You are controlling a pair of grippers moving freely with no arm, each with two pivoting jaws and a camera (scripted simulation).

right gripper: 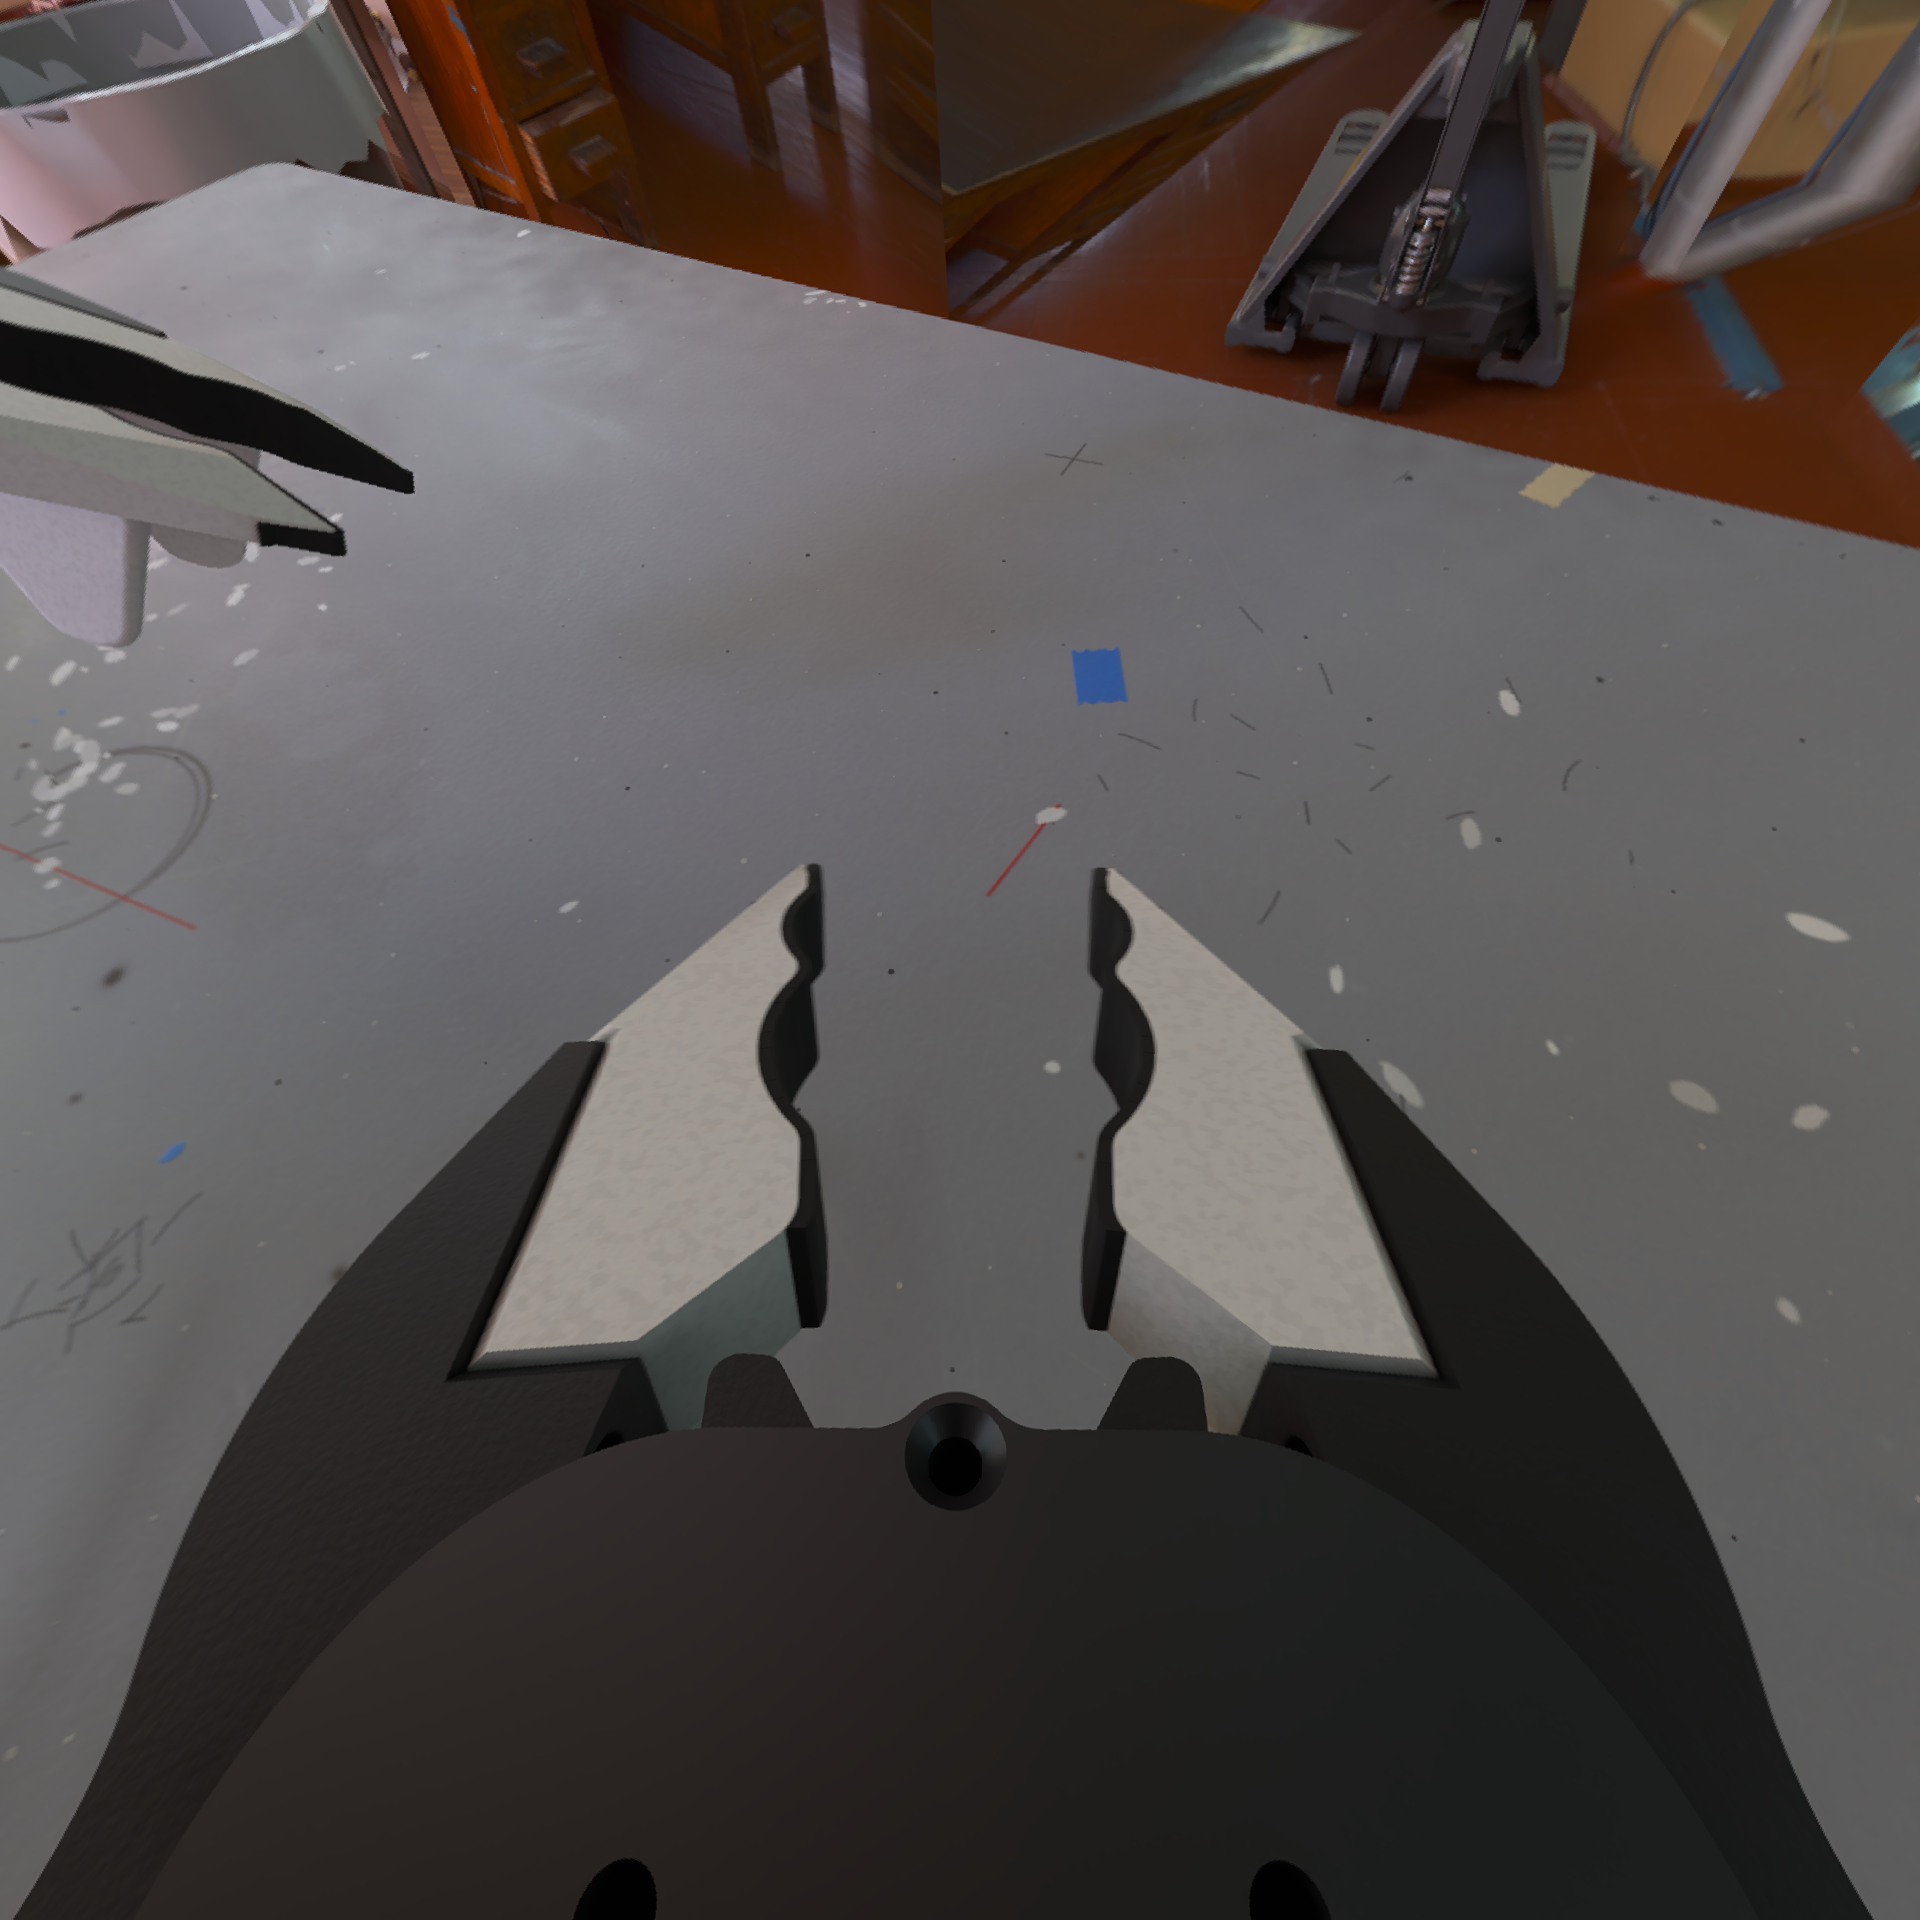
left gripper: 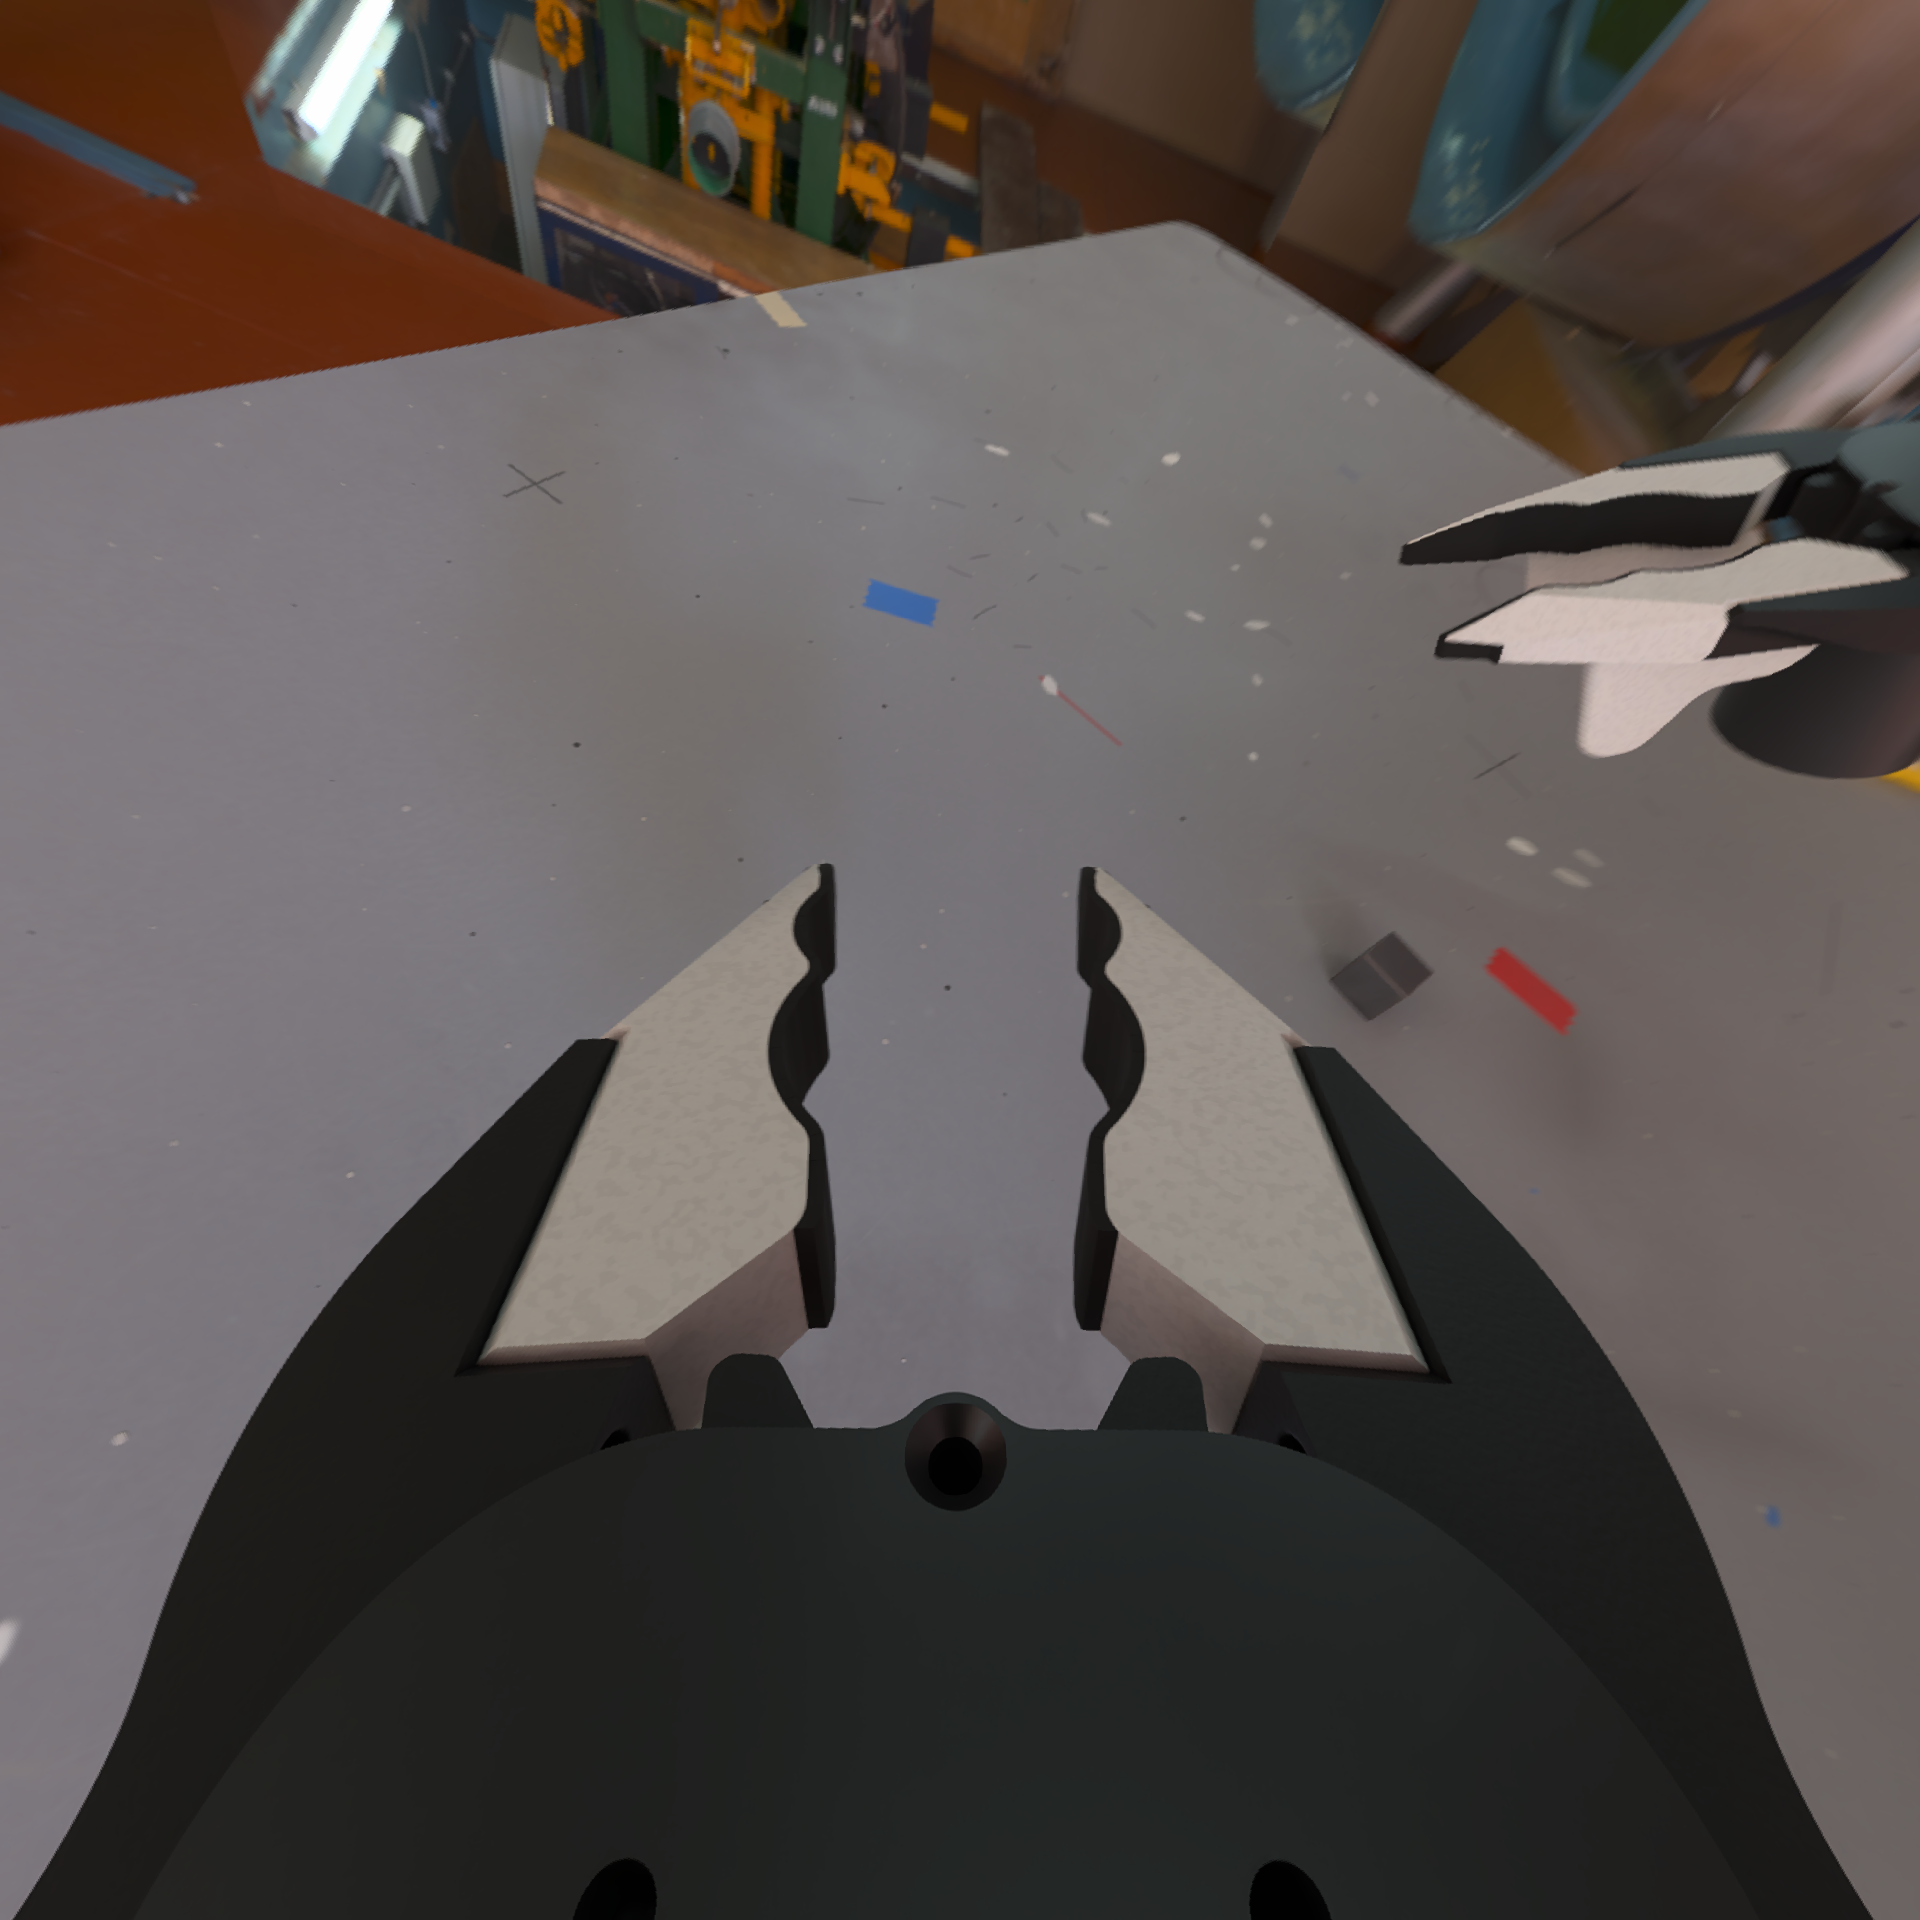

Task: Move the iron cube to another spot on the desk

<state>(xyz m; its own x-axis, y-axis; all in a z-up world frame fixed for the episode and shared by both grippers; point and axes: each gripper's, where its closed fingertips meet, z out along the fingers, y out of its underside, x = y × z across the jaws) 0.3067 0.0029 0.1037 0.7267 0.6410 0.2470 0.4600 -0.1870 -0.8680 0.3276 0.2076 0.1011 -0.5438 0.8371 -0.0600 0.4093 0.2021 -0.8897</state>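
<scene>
A small dark grey iron cube (left gripper: pixel 1380 975) sits on the grey desk (left gripper: pixel 416 831), right of my left gripper (left gripper: pixel 956 883), which is open and empty above the desk. The cube lies beside a red tape strip (left gripper: pixel 1529 989). My right gripper (right gripper: pixel 956 883) is open and empty over the desk (right gripper: pixel 623 520); the cube does not show in the right wrist view. The right gripper also shows in the left wrist view (left gripper: pixel 1434 597) at the far right, above and beyond the cube. The left gripper shows in the right wrist view (right gripper: pixel 364 509) at the far left.
A blue tape patch (left gripper: pixel 901 602) (right gripper: pixel 1098 676) lies mid-desk, with a thin red line (left gripper: pixel 1081 712) (right gripper: pixel 1023 847), pen marks and white paint flecks nearby. The desk's far edge (left gripper: pixel 727 312) drops to an orange-brown floor with machinery (right gripper: pixel 1423 208) beyond.
</scene>
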